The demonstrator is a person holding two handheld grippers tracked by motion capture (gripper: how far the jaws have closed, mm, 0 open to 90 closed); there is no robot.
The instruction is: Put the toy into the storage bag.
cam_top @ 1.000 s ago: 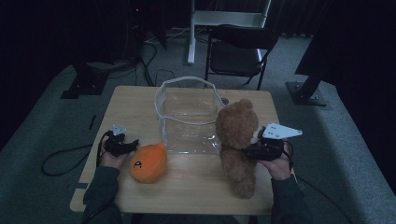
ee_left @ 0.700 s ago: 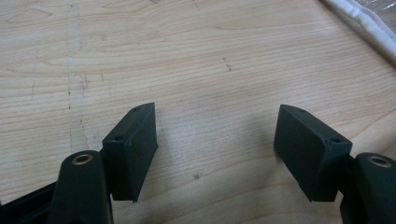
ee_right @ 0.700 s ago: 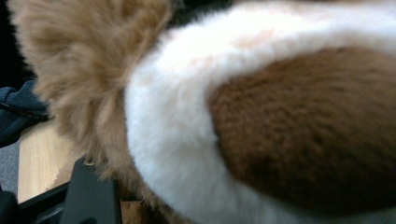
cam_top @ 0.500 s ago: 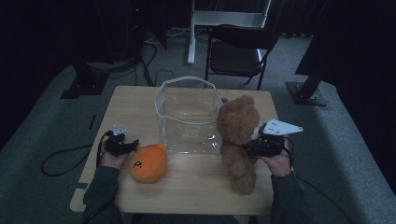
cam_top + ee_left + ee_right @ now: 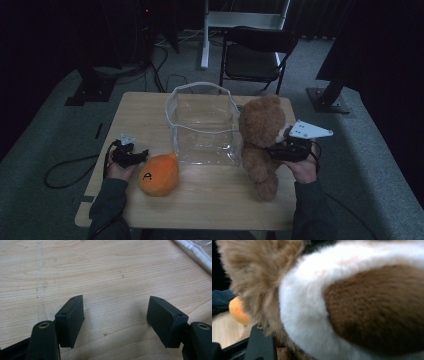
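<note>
right hand-held gripper (image 5: 272,151) grasps my teddy bear (image 5: 260,135) right of frame, clear bag (image 5: 202,125) beside it; left hand-held gripper (image 5: 115,320) released.

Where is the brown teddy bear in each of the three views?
High view: teddy bear right of centre, beside the clear bin.
Left gripper view: not in it.
Right gripper view: its fur spans most of the frame.
Shared landmark: orange plush toy, at left edge.

I counted two soft toys: one brown teddy bear (image 5: 261,140) against my right claw (image 5: 274,153), one orange plush (image 5: 159,174) just beside my left claw (image 5: 142,155). One clear bag (image 5: 202,125) stood between the claws, and one chair (image 5: 255,52) beyond the counter (image 5: 210,197).
</note>
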